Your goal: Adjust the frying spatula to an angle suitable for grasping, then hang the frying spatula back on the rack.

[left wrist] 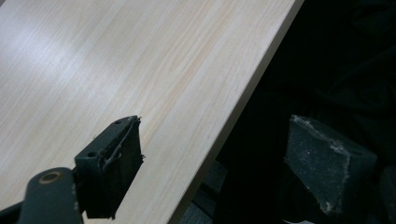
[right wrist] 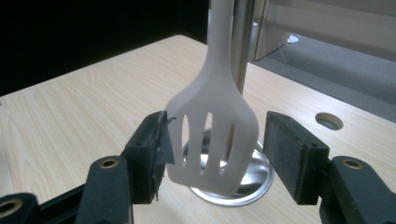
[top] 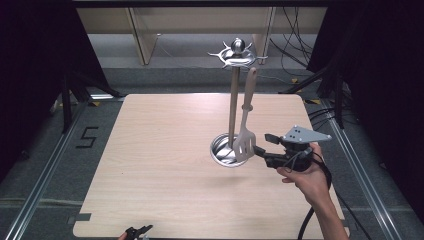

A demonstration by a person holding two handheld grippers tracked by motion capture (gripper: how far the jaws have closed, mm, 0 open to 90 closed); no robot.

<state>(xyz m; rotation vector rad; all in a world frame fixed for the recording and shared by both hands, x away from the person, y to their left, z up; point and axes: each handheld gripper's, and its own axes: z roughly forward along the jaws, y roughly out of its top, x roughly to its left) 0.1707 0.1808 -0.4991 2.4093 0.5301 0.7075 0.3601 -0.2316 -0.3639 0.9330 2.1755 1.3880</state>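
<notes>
Fingers (right wrist: 152, 154) on my right gripper (right wrist: 215, 154) stand wide apart around the slotted head of a white spatula (right wrist: 212, 140). One finger touches, or very nearly touches, the edge of the head, while a clear gap separates the opposite finger from the other edge, so I do not see a closed grip. From the high view, the right gripper (top: 260, 145) sits at the right of the wooden surface (top: 160, 165), held in a hand (top: 305, 177) whose forearm enters from the bottom right.

I see the spatula (top: 246, 125) hanging upright, its handle reaching up to the hooked ring at the top of a metal utensil stand (top: 234, 100). Its head hangs low, just in front of the stand's round shiny base (top: 222, 150), which rests on the surface right of centre. I can see the stand's pole (right wrist: 243, 42) rising directly behind the spatula handle in the right gripper view.

My left gripper (top: 137, 233) is at the bottom edge of the high view, near the front edge of the surface. Through the left gripper view, its fingers (left wrist: 112, 163) are spread wide with nothing between them: one lies over the pale wood (left wrist: 116, 70), the other beyond the surface's edge against darkness.
</notes>
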